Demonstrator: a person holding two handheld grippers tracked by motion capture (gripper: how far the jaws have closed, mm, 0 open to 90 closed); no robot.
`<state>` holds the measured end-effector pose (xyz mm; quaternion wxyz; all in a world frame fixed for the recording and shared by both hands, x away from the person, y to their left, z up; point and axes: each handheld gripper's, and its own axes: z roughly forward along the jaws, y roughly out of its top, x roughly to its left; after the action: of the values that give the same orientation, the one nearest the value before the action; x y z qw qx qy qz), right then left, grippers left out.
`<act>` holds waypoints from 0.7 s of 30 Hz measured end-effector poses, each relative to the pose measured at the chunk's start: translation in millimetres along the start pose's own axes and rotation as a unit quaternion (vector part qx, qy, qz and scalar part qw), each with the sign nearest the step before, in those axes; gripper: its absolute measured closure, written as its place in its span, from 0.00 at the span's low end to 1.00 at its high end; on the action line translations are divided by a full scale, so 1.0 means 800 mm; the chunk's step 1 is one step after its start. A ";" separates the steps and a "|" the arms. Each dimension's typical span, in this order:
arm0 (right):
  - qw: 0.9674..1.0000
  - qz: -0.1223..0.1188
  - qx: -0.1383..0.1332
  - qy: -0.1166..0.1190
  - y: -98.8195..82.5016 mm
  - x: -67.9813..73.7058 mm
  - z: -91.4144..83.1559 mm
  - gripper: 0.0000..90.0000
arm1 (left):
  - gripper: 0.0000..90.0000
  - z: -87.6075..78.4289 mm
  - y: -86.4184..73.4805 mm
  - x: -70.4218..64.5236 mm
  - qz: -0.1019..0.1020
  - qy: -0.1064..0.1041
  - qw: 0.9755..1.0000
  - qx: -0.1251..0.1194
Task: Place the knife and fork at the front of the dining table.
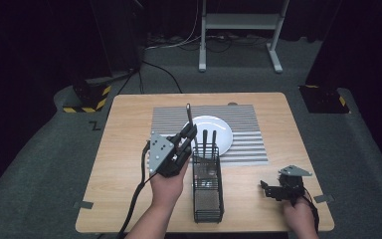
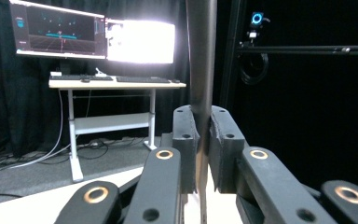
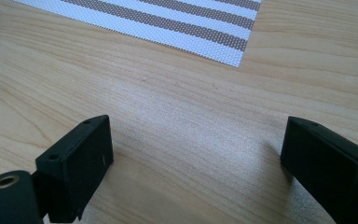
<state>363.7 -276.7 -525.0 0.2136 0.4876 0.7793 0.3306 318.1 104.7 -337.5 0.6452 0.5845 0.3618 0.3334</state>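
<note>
The left tool (image 1: 187,133) is clamped tight on the dark handle of a utensil (image 1: 189,113), gripped low on the shaft so that most of it stands above the pads, just beside the wire caddy (image 1: 208,191) and over the near edge of the white plate (image 1: 210,130); in the left gripper view the handle (image 2: 201,56) runs straight up between the two pads (image 2: 185,140). Two more dark handles (image 1: 209,142) stand upright in the caddy's far end. The likely step is carrying this piece out to the striped mat (image 1: 243,134), so it pays to lift until its hidden lower end is well above the caddy's rim, keep the shaft near vertical so it does not swing against the other handles, then lower it flat beside the plate before loosening the grip. The right tool (image 1: 271,189) rests with jaws spread wide and nothing between them, low over the bare desk (image 3: 177,116) near the mat's corner (image 3: 223,49)
</note>
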 end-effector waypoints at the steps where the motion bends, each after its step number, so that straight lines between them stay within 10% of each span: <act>1: 1.000 0.000 0.000 0.001 0.000 0.000 0.000 0.10 | 0.91 -0.005 0.005 0.002 0.002 0.000 1.000 -0.002; 21: 1.000 0.001 0.000 0.000 0.000 0.000 0.000 0.10 | 0.91 -0.040 -0.005 0.047 0.002 0.042 0.999 -0.003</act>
<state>363.7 -276.7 -524.9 0.2134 0.4885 0.7789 0.3303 310.2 152.5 -346.0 0.6306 0.5689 0.3866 0.3596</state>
